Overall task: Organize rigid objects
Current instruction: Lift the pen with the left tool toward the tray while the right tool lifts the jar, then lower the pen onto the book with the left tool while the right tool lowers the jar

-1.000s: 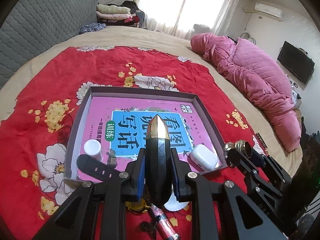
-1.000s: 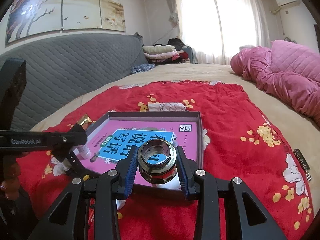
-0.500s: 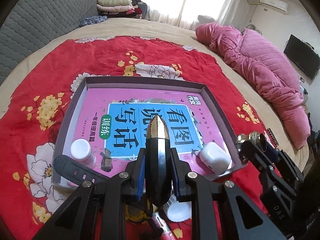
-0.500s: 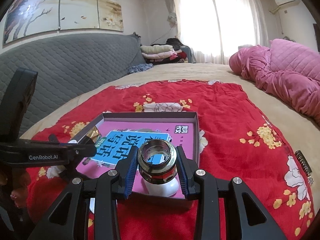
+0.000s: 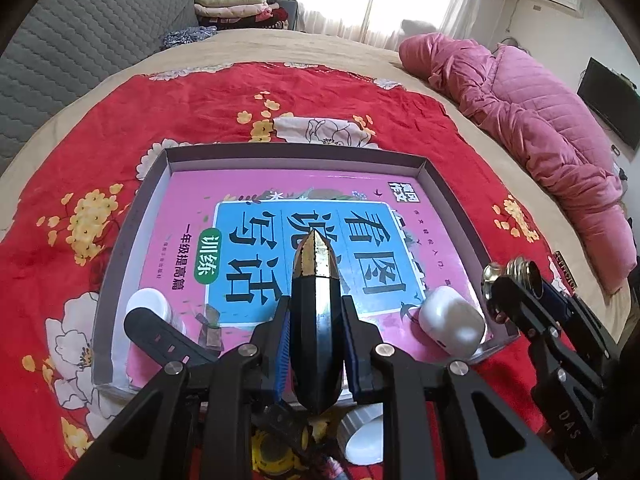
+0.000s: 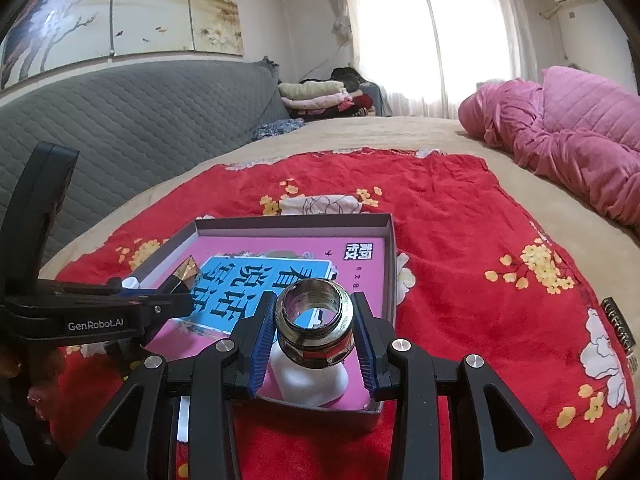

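Note:
My left gripper (image 5: 316, 332) is shut on a black faceted case with a gold tip (image 5: 315, 312), held over the near part of a shallow grey box (image 5: 296, 160). A pink and blue book (image 5: 304, 240) lies flat in the box. On the book sit a white earbud case (image 5: 452, 326), a white bottle (image 5: 150, 306) and a black strap (image 5: 160, 336). My right gripper (image 6: 314, 326) is shut on a shiny metal threaded fitting (image 6: 314, 322), above the box's near right corner and over the white earbud case (image 6: 308, 384). The left gripper (image 6: 120, 312) shows at the left of the right wrist view.
The box rests on a red flowered cloth (image 5: 80, 160) spread over a beige bed. A pink quilted duvet (image 5: 540, 128) is heaped at the right. A white cap (image 5: 362, 436) and small items lie below the left gripper. A dark bar-shaped item (image 6: 620, 332) lies at the cloth's right edge.
Both grippers have come forward and lower over the box, which now looks bigger and nearer in each view. Each keeps hold of its object.

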Demonstrator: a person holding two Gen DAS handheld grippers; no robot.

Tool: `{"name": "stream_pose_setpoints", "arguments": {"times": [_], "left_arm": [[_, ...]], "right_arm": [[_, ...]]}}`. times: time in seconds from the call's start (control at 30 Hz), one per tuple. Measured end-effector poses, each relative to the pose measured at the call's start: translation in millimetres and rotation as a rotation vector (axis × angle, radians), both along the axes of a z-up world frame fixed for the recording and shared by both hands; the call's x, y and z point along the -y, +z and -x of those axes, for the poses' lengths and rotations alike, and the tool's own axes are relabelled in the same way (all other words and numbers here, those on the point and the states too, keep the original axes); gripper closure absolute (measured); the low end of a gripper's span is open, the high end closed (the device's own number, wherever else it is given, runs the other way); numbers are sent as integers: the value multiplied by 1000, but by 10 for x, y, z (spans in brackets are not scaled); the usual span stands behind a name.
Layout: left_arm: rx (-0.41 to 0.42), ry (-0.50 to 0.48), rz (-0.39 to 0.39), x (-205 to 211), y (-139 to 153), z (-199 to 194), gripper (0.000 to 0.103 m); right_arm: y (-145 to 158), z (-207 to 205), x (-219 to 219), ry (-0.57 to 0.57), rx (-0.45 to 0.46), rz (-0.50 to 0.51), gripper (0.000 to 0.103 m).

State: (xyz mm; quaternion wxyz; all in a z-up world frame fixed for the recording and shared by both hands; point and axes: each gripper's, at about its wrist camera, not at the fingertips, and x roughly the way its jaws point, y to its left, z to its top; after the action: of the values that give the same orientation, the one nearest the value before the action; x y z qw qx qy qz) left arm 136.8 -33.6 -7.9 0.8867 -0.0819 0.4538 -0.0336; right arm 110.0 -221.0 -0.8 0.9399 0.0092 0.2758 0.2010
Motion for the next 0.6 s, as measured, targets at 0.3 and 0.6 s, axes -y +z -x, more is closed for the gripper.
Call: {"name": "stream_pose_setpoints", "arguments": {"times": [0.3, 0.6], "left_arm": [[-10, -8, -21, 101, -4, -90, 80], [-64, -15, -64, 141, -109, -175, 80]], "right_arm": [[-8, -12, -1, 12, -5, -4, 65], [-60, -43, -26, 14, -27, 11, 65]]}}
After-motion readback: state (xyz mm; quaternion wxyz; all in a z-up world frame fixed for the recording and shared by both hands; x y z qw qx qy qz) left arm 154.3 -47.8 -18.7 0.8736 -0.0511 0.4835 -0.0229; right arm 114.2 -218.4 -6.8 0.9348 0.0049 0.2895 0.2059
